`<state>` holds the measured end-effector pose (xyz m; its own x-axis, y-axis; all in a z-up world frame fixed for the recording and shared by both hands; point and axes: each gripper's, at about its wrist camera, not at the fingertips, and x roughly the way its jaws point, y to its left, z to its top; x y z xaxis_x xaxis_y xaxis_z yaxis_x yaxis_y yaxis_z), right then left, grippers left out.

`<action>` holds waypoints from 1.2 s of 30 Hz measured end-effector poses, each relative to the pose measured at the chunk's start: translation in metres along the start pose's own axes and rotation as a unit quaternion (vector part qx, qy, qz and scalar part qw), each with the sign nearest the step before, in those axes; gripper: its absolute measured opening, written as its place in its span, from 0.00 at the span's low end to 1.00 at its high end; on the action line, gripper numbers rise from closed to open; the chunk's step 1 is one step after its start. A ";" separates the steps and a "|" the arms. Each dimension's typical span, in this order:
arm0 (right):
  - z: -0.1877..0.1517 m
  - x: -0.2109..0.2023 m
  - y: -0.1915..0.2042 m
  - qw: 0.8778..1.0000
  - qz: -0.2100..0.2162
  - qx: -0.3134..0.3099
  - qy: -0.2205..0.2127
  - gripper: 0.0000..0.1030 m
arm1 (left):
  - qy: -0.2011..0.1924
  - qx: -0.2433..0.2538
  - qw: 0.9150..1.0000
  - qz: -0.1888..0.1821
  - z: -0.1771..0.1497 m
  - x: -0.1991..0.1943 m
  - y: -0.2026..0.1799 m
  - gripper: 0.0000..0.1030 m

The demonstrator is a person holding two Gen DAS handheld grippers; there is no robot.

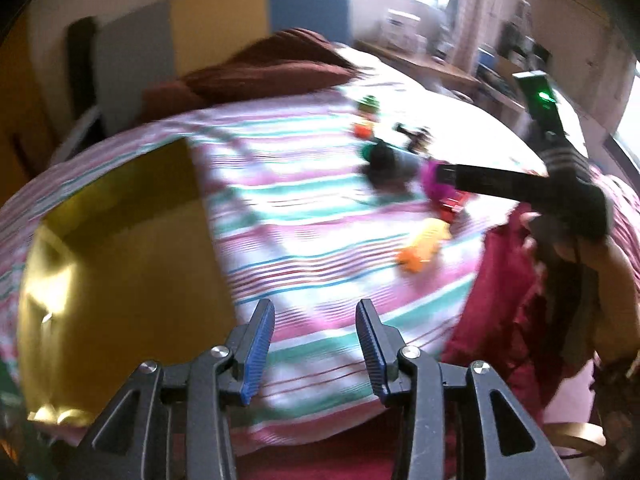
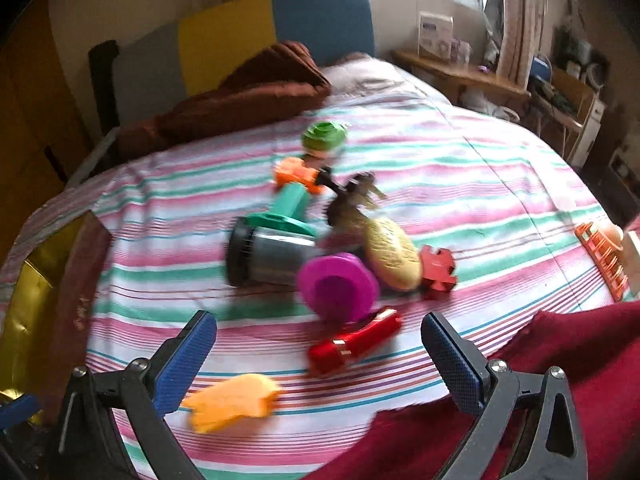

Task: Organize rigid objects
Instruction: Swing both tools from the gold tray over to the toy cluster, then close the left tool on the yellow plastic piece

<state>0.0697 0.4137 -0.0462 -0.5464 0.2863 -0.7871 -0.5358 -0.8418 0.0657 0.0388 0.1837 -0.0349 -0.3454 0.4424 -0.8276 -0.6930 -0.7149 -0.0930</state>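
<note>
Mostly blurred frames, both views looking down at a bed with a striped sheet (image 2: 460, 184) in pink, green and white.

Left gripper (image 1: 316, 348): jaws part-way apart, nothing between the blue pads (image 1: 256, 354), only sheet showing in the gap. A gold box (image 1: 120, 280) lies just beside it on the left, its open inside facing the camera.

Right gripper (image 2: 320, 360): jaws wide apart, nothing clamped. A red tube (image 2: 354, 342) and an orange flat piece (image 2: 232, 402) lie on the sheet between and below the pads; neither pad touches them. In the left view the right gripper shows as a dark bar held in a hand (image 1: 576, 236), reaching over the pile, a green light on its body.

Pile of toys near the middle of the bed, close together:
- grey cylinder (image 2: 272, 258) on its side, a green piece (image 2: 286, 212) touching its upper edge
- magenta cup (image 2: 338, 284) on its side, against the cylinder
- yellow pineapple (image 2: 390, 254) tilted, dark leaves pointing up the bed
- red puzzle piece (image 2: 438, 268) just beside the pineapple
- orange block (image 2: 298, 174) and green round top (image 2: 324, 136) farther up

An orange rack (image 2: 600, 260) sits well apart at the right edge. Brown blanket (image 2: 248, 96) bunched at the head of the bed. Dark red cloth (image 2: 540, 360) covers the near right corner.
</note>
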 end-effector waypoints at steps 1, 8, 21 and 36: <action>0.001 0.003 -0.005 1.000 -0.005 0.005 0.005 1.00 | 0.010 0.004 1.000 -0.015 0.004 0.007 -0.005 0.41; -0.013 0.012 -0.028 1.000 0.001 0.023 0.021 1.00 | 0.038 0.016 0.996 -0.083 0.023 0.056 -0.037 0.43; -0.018 0.018 -0.048 0.998 0.002 0.062 0.024 1.00 | 0.021 0.117 0.992 -0.050 0.037 0.105 -0.081 0.61; -0.026 0.022 -0.043 0.999 0.023 0.048 0.007 1.00 | -0.055 0.145 0.986 -0.068 0.013 0.105 -0.079 0.32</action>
<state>0.0974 0.4440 -0.0819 -0.5638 0.2414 -0.7898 -0.5697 -0.8061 0.1603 0.0497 0.2936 -0.1069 -0.2913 0.5908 -0.7524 -0.8838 -0.4672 -0.0246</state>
